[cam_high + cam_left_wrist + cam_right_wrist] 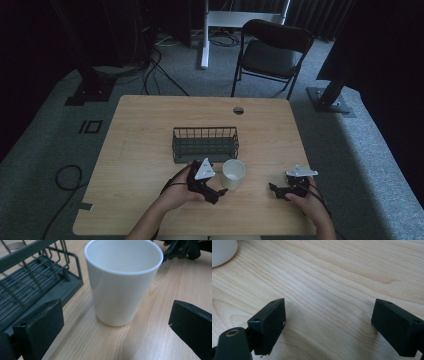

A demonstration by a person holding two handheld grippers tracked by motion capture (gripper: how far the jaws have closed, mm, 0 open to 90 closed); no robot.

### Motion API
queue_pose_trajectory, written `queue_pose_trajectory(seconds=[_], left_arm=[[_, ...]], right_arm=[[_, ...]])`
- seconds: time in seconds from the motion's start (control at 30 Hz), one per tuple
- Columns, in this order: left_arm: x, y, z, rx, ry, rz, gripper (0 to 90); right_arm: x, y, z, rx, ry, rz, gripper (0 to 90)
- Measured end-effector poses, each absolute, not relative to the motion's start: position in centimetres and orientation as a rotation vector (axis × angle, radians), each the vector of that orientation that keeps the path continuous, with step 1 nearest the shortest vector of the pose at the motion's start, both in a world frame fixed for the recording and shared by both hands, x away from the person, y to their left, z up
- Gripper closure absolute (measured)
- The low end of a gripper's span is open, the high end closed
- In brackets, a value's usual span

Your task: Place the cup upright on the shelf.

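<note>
A white cup (234, 174) stands upright and empty on the wooden table (140, 145), just in front of a dark wire basket (205, 143). My left gripper (220, 193) is open right beside the cup, on its near left side. In the left gripper view the cup (122, 282) stands just ahead of the wide-apart jaws, with the basket (32, 282) to its left. My right gripper (274, 189) is open and rests low on the table to the right of the cup, with nothing between its jaws. Bare wood lies between them in the right gripper view, and the cup's base (222, 251) shows at the top left.
A round cable hole (238, 110) sits near the table's far edge. Beyond the table stand a black folding chair (272, 50) and a white desk leg (204, 35). Cables lie on the grey carpet at the left.
</note>
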State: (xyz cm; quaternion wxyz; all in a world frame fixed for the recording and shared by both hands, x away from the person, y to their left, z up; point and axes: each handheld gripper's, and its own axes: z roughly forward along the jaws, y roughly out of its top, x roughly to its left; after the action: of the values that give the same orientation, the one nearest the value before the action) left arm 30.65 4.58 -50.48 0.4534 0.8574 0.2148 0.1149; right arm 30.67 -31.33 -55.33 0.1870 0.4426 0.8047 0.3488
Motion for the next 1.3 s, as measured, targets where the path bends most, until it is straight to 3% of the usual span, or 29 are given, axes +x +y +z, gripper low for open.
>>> queue_pose_trajectory(seconds=[0.7, 1.3], left_arm=[[31.8, 1.5, -50.3, 2.046, 0.491, 0.309, 0.3], [32.2, -0.5, -50.4, 2.027, 0.464, 0.331, 7.0]], right_arm=[[30.7, -31.3, -55.3, 1.247, 2.266, 0.981, 11.9], [30.7, -31.3, -55.3, 1.247, 2.266, 0.981, 11.9]])
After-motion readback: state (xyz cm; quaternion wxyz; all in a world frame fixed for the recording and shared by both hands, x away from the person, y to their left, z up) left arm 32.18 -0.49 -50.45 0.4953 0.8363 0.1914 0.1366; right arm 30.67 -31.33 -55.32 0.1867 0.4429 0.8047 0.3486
